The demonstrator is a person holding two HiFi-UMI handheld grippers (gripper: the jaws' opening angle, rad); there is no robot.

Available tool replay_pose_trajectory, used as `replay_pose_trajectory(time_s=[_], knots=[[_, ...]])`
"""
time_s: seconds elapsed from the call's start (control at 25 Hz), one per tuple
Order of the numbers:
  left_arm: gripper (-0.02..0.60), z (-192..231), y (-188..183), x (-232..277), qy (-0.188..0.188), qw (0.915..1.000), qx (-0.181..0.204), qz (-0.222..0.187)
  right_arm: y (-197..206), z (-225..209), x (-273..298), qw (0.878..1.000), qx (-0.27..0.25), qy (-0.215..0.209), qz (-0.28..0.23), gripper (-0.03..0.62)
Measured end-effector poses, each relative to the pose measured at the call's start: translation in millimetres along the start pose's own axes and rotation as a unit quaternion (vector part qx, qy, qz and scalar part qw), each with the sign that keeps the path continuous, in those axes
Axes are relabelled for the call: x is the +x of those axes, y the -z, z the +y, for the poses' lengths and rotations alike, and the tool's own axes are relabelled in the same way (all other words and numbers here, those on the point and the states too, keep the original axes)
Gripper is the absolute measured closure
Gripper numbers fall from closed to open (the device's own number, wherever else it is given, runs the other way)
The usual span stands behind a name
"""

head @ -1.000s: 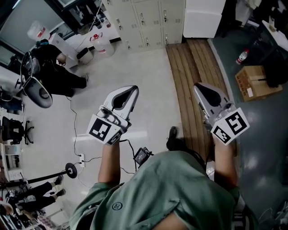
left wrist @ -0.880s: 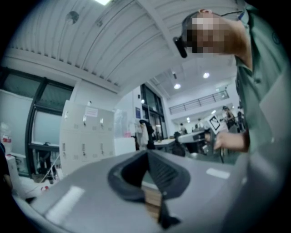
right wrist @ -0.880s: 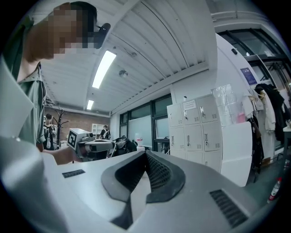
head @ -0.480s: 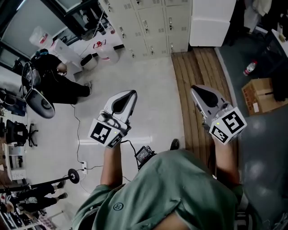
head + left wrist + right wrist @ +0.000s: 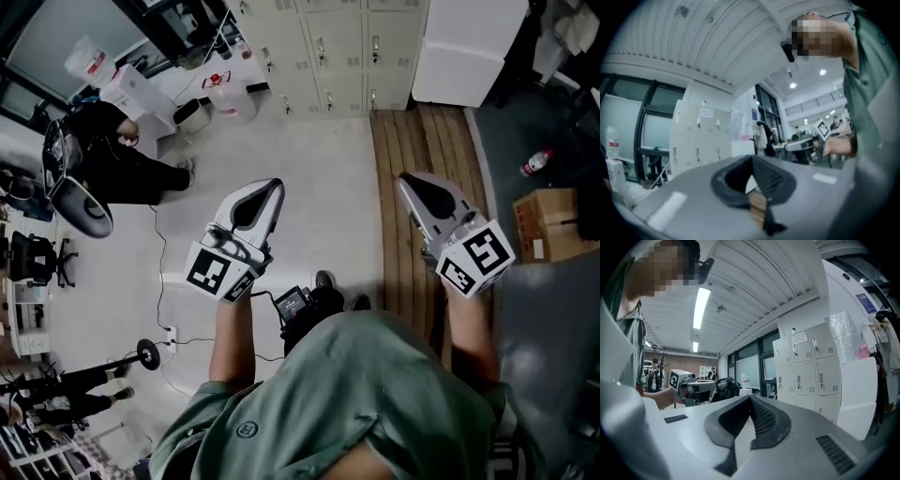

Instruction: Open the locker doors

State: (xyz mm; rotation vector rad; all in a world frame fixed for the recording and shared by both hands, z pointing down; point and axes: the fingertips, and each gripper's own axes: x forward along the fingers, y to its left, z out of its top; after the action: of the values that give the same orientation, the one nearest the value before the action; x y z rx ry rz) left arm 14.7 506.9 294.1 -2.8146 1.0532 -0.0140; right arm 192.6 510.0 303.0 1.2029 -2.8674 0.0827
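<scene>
Head view: the left claw [image 5: 270, 187] and the right claw [image 5: 405, 181] are held side by side, well apart from each other. Both point toward the lockers [image 5: 342, 42] at the top of the frame. The lockers stand well apart from both claws, across a stretch of pale floor [image 5: 319, 150]. Every locker door in view is closed. A white cabinet [image 5: 466, 47] stands just beside the lockers, on their right. The right claw hangs over a strip of wooden floorboards [image 5: 412, 141]. A cardboard box [image 5: 551, 223] lies further right on darker flooring.

Left gripper view: the left claw's jaws meet at the tips, with nothing gripped between them. The lockers appear ahead and to the left, with their doors closed.

Right gripper view: the right claw's jaws are fully closed, tip to tip, and hold nothing. The lockers appear ahead and to the right, doors closed, each with a small handle. The left claw shows at the frame's left.
</scene>
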Motion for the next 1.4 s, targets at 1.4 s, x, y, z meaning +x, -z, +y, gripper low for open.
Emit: replay_pose_trajectory(time_s=[1.4], knots=[[0.581, 255.3, 35.8, 58.1, -0.021, 0.9994, -0.011, -0.026, -17.1, -76.8, 264.4, 1.000, -0.006, -0.007, 0.016, 0.589]])
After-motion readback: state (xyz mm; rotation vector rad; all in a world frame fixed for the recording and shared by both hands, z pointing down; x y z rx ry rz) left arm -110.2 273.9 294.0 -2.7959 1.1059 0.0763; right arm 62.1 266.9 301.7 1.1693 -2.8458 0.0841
